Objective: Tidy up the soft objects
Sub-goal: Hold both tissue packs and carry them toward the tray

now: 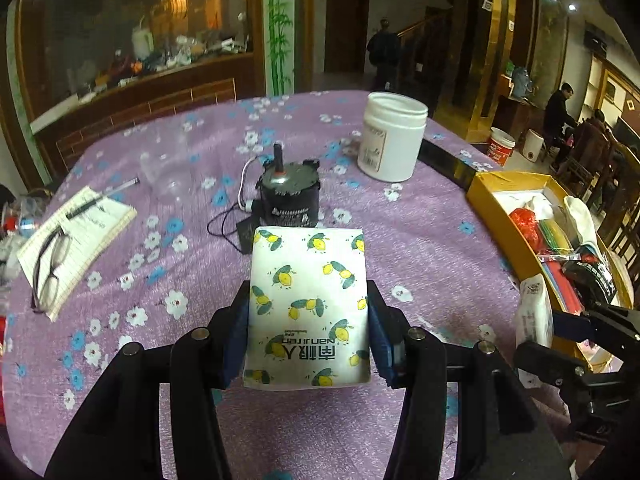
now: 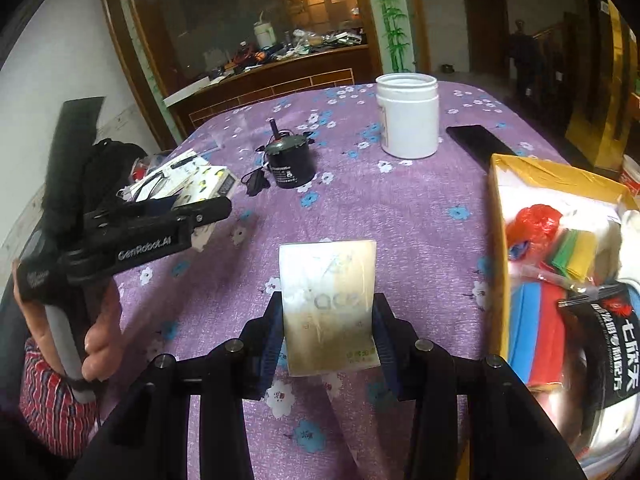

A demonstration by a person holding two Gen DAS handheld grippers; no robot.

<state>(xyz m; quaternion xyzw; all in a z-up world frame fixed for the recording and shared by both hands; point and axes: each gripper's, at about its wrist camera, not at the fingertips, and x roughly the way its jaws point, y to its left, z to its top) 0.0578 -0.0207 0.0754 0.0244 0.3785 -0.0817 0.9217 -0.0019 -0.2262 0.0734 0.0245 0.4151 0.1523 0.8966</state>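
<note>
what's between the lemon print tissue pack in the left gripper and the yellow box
Nothing on the cloth blocks it. The lemon-print tissue pack is held in the left gripper; the yellow box lies to its right. Only the right gripper, holding a pale tissue pack, hangs beside the box's near end.

A lived-in home, by the look of it — a counter [image 1: 420,240] under a purple flowered cloth, a cluttered wooden sideboard [image 1: 140,76] behind glass, a wall panel painted with bamboo [image 1: 278,28], and people seated on wooden chairs [image 1: 576,136] off to one side.
</note>
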